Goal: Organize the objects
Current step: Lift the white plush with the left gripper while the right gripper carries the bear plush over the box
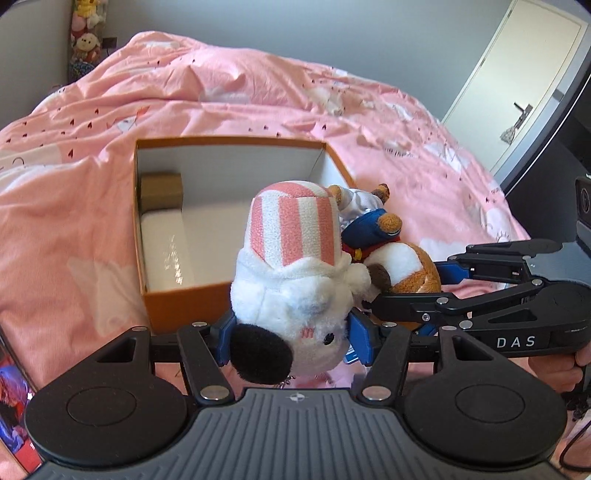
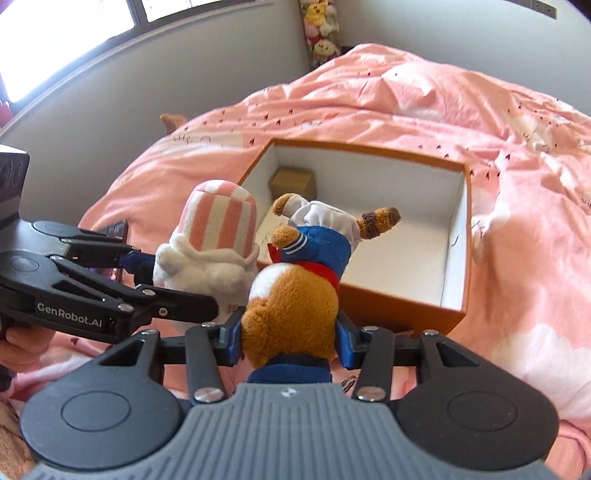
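My left gripper is shut on a white plush dog with a black ear and a pink-and-white striped body, held head-first and upside down. Beside it my right gripper is shut on a brown plush dog in a blue sailor outfit, also upside down. Both toys hang above the near edge of an open orange box with white inner walls, lying on the pink bed. In the left wrist view the right gripper reaches in from the right with the brown plush dog. The left gripper shows at the left of the right wrist view.
Inside the box lie a small brown carton in the far left corner and a white block along the left wall. A rumpled pink duvet covers the bed. Stuffed toys stand in the far corner; a door is at right.
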### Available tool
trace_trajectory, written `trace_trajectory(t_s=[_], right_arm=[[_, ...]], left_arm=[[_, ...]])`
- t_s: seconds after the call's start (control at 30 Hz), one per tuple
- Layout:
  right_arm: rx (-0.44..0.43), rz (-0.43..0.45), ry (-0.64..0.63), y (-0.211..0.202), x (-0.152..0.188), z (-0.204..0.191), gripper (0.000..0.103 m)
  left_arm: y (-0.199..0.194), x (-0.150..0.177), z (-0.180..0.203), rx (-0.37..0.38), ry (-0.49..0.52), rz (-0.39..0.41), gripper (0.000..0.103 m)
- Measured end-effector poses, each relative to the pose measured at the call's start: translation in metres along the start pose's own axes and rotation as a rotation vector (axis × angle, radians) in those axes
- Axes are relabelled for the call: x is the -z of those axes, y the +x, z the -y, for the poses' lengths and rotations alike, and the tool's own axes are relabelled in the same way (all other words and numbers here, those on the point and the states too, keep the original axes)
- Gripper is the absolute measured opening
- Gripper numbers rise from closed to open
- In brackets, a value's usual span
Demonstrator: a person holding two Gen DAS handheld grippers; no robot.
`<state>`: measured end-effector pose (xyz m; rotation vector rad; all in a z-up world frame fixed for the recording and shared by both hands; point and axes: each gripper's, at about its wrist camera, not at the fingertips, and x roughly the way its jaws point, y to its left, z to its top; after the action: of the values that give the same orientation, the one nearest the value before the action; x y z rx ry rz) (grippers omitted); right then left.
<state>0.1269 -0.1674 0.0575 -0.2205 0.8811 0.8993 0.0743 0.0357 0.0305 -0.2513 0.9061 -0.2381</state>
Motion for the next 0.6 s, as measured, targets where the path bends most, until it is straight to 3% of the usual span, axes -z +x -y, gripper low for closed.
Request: trace_trajectory(t_s=[0.33, 0.6], right_arm=[[0.031, 0.086, -0.007, -0.009, -0.021, 0.009, 0.050], [0.023, 0.119, 0.016, 0.001, -0.043, 0.021, 0.050]], left_arm=[[0.004, -0.023, 0.008, -0.009, 0.000, 0.076, 0.069], [0.010, -0.052, -0.004, -0.005, 0.002, 0.075, 0.069]])
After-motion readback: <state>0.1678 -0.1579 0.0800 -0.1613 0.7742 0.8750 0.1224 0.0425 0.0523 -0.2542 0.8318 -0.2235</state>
